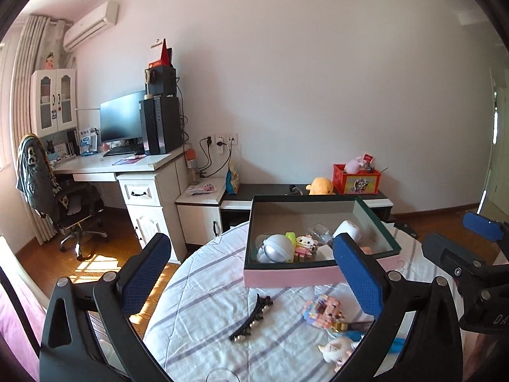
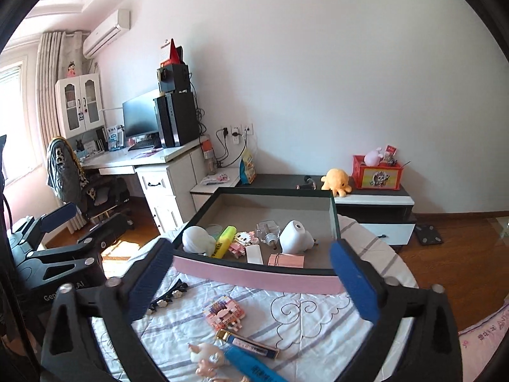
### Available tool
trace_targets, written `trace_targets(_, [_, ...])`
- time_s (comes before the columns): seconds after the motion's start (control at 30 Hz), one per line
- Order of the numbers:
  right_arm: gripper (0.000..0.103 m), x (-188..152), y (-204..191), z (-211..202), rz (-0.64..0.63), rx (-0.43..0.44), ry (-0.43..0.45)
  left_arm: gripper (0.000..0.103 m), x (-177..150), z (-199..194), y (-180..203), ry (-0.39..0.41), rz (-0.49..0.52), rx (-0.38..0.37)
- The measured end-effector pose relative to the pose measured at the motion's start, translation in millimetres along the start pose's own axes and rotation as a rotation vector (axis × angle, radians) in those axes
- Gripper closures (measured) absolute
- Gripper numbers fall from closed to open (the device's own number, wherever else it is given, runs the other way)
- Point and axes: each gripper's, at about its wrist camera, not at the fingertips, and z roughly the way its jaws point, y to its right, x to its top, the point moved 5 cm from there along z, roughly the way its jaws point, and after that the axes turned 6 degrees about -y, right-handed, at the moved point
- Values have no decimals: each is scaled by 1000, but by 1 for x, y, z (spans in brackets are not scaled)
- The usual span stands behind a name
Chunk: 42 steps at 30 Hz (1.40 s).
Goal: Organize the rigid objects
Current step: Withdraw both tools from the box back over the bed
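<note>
On the round cloth-covered desk [image 2: 318, 315] | pink box [image 2: 254, 278] holds small toys | block figure [image 2: 224, 312] and hair clip [image 1: 251, 318] lie outside it | left gripper [image 1: 254, 273] fingers spread, empty | right gripper [image 2: 254, 283] fingers spread, empty

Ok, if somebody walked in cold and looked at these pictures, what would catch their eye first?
Probably the pink box on the round quilted table, open, with small toys and bottles inside. In front of it, loose on the quilt, lie a brick toy, a black hair clip and a blue tube. Both open tools frame the view, left tool and right tool, neither holding anything.
</note>
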Motion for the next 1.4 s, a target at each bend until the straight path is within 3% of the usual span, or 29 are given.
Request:
trace_targets(0.37, [0,-40,-27,-114,6,-68,103,0,-28,-113,8,84,13,-6])
trace_targets(0.67, [0,-51,-36,-169,8,-92,179,0,-34,-159,9,131,14,-13])
trace_targets(1.07, [0,-56,-40,-177,1,-101,177,0,-40,-165,9,123,16,-13])
trace_targets(1.4, [0,-68,-26,-144,23,-112,93,0,-58,-116,9,-16,25,-72])
